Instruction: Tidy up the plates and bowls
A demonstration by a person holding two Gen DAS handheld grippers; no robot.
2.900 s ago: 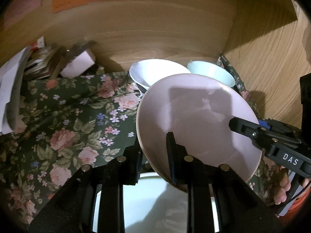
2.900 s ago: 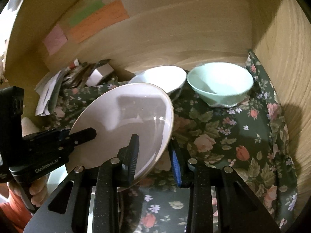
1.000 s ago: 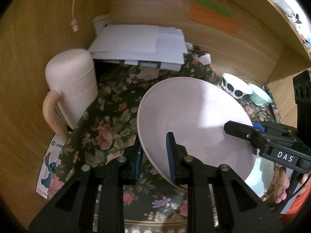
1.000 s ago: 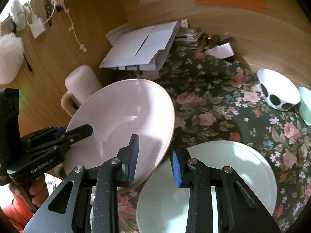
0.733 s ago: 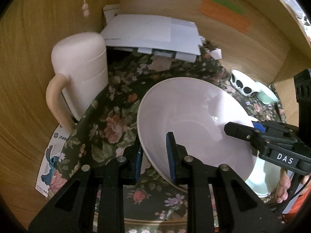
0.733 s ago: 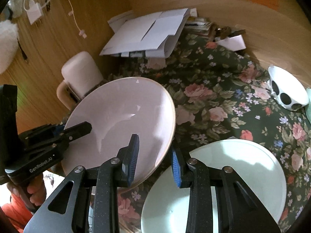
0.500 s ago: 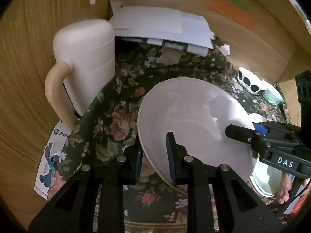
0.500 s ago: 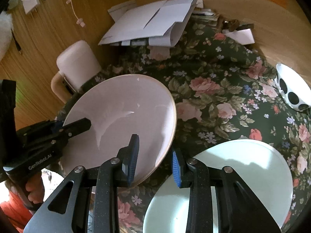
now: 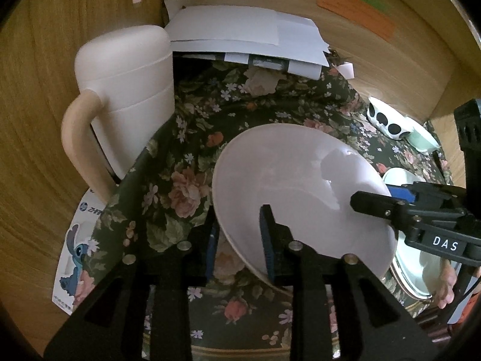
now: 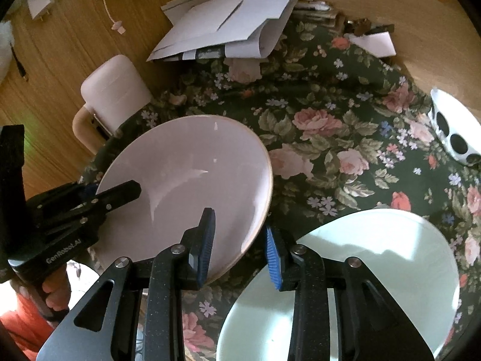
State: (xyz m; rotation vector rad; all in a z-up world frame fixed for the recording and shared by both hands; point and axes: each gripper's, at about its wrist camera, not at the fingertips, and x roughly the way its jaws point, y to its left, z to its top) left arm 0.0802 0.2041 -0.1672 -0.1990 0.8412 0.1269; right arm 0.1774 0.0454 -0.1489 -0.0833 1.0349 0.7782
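Observation:
A pale pink plate [image 9: 297,192] [image 10: 186,180] is held tilted over the floral cloth [image 9: 192,162], gripped from two sides. My left gripper [image 9: 239,240] is shut on its near left rim. My right gripper [image 10: 240,246] is shut on its right rim and shows in the left wrist view [image 9: 421,210]. A pale green plate [image 10: 354,282] lies flat on the cloth below my right gripper. A white bowl with black dots [image 10: 454,126] and a mint bowl [image 9: 424,140] sit at the far right.
A cream jug with a handle [image 9: 120,102] stands at the left against the wooden wall [image 9: 45,60]. A pile of white papers [image 9: 240,36] lies at the back. A cartoon sticker card [image 9: 75,249] lies by the cloth's left edge.
Both grippers have carried the pink plate left, away from the bowls, and lowered it toward the cloth beside the jug. Both grips are unchanged.

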